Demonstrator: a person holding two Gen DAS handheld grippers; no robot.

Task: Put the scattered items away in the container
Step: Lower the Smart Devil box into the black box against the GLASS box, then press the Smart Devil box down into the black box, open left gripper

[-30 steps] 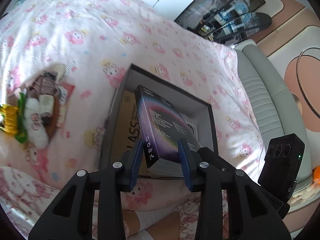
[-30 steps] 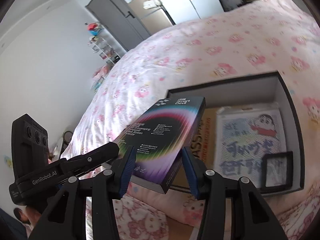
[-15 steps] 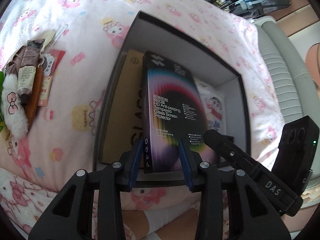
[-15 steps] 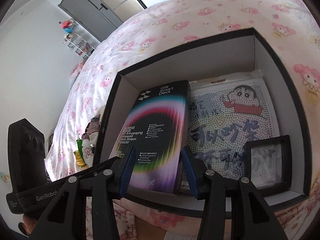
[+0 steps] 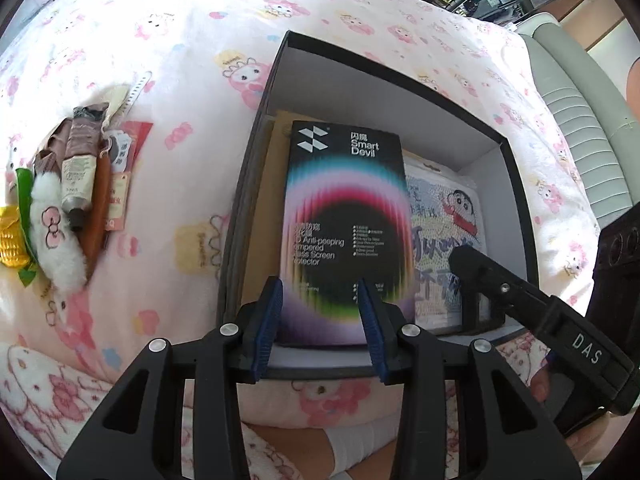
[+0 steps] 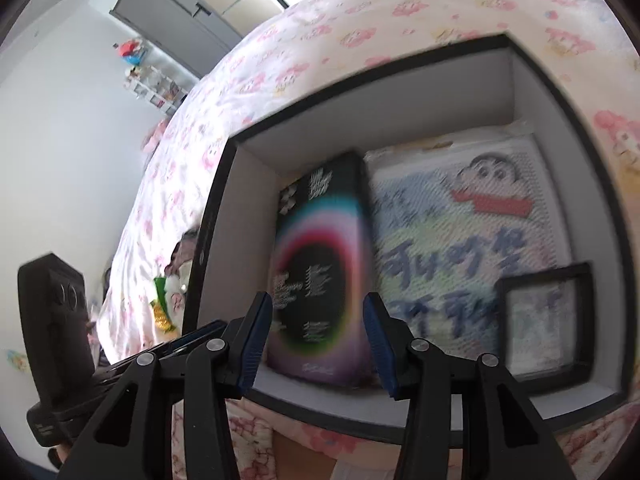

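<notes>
Lowering the screen-protector box point(image 5: 344, 216) into the container point(image 5: 400, 92)

The box is shown lying inside the container, towards its left wall, on a flat brown pack point(image 5: 260, 220) and just beside a cartoon-printed pack point(image 5: 448, 216). The right gripper point(image 6: 316, 300) is seen part-way open with its pads against the box's near end. Whether the left gripper point(image 5: 319, 286), narrowly parted, presses on the box cannot be told. Release is best delayed until the box is judged flat, then both tools lifted straight out of the container.

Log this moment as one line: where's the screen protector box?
stage: placing | screen protector box: low inside container, beside cartoon pack | right hand-held gripper: clamped on box | left hand-held gripper: grip unclear
</notes>
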